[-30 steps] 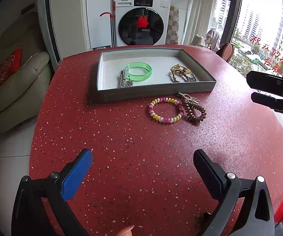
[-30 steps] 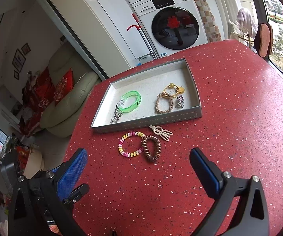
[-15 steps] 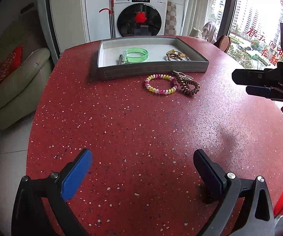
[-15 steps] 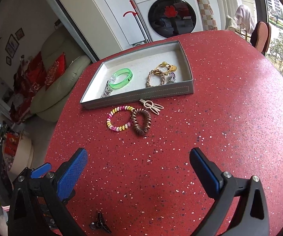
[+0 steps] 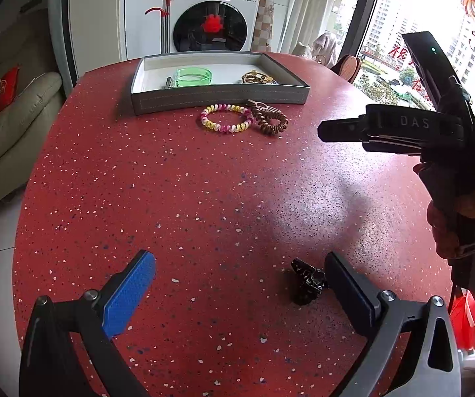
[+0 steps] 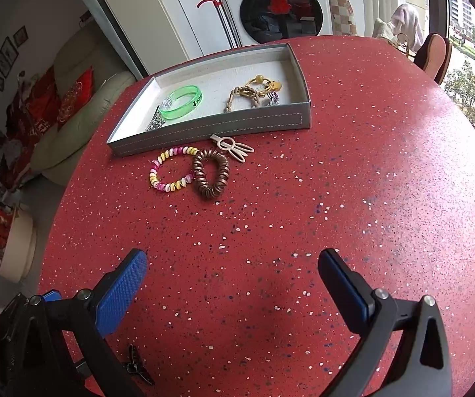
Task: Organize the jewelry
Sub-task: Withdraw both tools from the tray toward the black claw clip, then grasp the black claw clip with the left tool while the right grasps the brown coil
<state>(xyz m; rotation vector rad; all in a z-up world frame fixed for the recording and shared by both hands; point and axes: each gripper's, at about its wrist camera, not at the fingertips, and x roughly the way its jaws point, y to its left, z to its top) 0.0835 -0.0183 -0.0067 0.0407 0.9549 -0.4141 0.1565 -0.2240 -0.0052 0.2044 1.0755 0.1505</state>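
A grey tray [image 5: 219, 95] [image 6: 211, 125] stands at the far side of the red table. It holds a green bangle [image 6: 181, 102], a braided and gold piece [image 6: 254, 91] and a silver clip. In front of it lie a pink-yellow bead bracelet [image 5: 225, 119] [image 6: 171, 168], a brown coil hair tie [image 5: 270, 120] [image 6: 211, 173] and a beige clip [image 6: 234, 147]. A small black clip [image 5: 306, 281] [image 6: 136, 364] lies near the front edge. My left gripper [image 5: 239, 284] is open, its right finger beside the black clip. My right gripper [image 6: 232, 284] is open and empty above bare table.
The right gripper's body and the hand holding it [image 5: 435, 152] stand at the right of the left wrist view. A washing machine [image 5: 211, 20] and a sofa [image 5: 2, 125] lie beyond the round red table [image 6: 369, 165].
Both grippers have drawn back toward the table's near edge, so the tray and bracelets look farther away. The black clip has come into view by the left gripper's right finger.
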